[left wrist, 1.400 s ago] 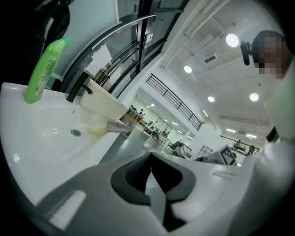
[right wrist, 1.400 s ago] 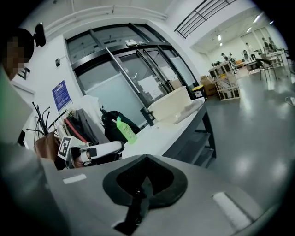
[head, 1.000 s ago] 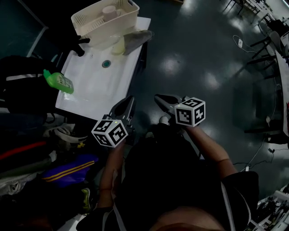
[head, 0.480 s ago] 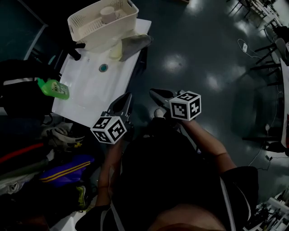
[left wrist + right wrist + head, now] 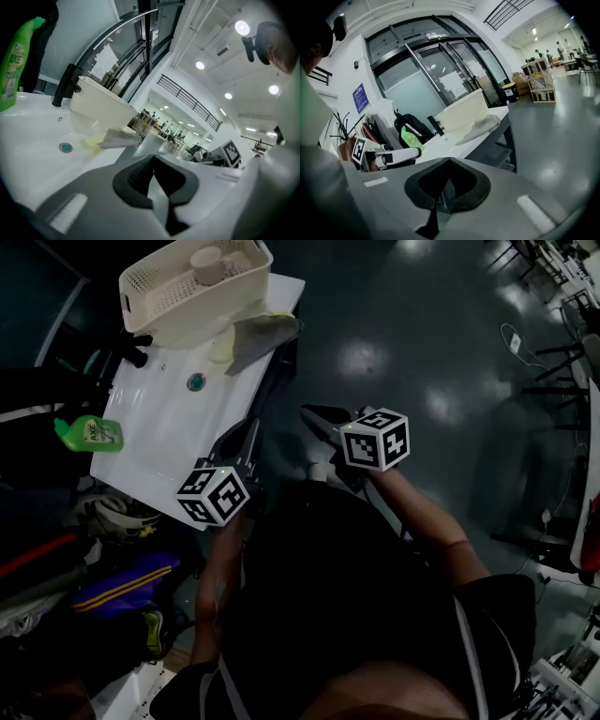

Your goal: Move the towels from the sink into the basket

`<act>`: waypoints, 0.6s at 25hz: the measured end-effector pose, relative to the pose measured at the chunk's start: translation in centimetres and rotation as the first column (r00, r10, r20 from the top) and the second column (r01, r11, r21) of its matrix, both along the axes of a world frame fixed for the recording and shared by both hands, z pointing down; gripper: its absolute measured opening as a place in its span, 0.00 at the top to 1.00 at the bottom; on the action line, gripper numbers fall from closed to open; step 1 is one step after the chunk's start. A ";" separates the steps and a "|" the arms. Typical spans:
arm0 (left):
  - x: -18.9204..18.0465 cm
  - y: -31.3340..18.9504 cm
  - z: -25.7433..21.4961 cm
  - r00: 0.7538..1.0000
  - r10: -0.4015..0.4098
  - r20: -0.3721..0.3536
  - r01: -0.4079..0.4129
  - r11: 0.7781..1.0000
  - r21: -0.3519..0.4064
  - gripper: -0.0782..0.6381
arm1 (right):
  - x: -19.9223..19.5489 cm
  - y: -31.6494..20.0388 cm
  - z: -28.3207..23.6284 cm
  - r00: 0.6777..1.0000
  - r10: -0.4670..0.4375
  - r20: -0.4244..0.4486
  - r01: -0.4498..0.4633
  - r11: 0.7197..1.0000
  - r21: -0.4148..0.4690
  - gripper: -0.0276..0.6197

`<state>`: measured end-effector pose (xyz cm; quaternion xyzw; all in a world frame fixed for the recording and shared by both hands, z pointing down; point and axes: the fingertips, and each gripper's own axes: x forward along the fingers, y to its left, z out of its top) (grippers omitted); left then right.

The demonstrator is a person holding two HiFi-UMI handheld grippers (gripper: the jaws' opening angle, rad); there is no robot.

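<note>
Over on the left, a green bottle lies at the edge of the white sink, with a black tap just behind it. Next along, the cream basket sits at the far end of the sink. Right against its near side lie the two towels: a pale yellow towel in the basin, and a grey towel beside it, draped over the sink's right rim. Both look soft, light and limp, so I'd expect them to sag and trail when lifted. I can't tell whether they are wet. A bunched fold near the middle seems a better place to pinch than a thin flat edge. Nearer me, the left gripper hangs over the sink's near corner with its jaws together and nothing between them. The right gripper is out over the floor, well short of the towels, its jaws also closed and empty.
</note>
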<state>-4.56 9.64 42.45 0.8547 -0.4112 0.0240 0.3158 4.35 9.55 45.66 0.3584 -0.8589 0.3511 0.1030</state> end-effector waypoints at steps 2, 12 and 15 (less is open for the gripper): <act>0.7 -0.8 0.4 1.000 -0.012 0.009 0.012 1.000 -0.005 0.88 | 0.8 -0.9 0.4 1.000 -0.009 0.003 0.009 1.000 -0.006 0.96; 3.3 -5.2 2.1 0.996 -0.085 0.020 0.085 0.996 0.004 0.88 | 3.8 -5.7 1.4 0.997 -0.072 -0.015 0.072 0.997 0.004 0.96; 2.8 -6.0 2.6 0.994 -0.110 0.017 0.110 0.994 0.001 0.88 | 4.0 -7.0 1.4 0.996 -0.085 -0.032 0.086 0.996 0.018 0.96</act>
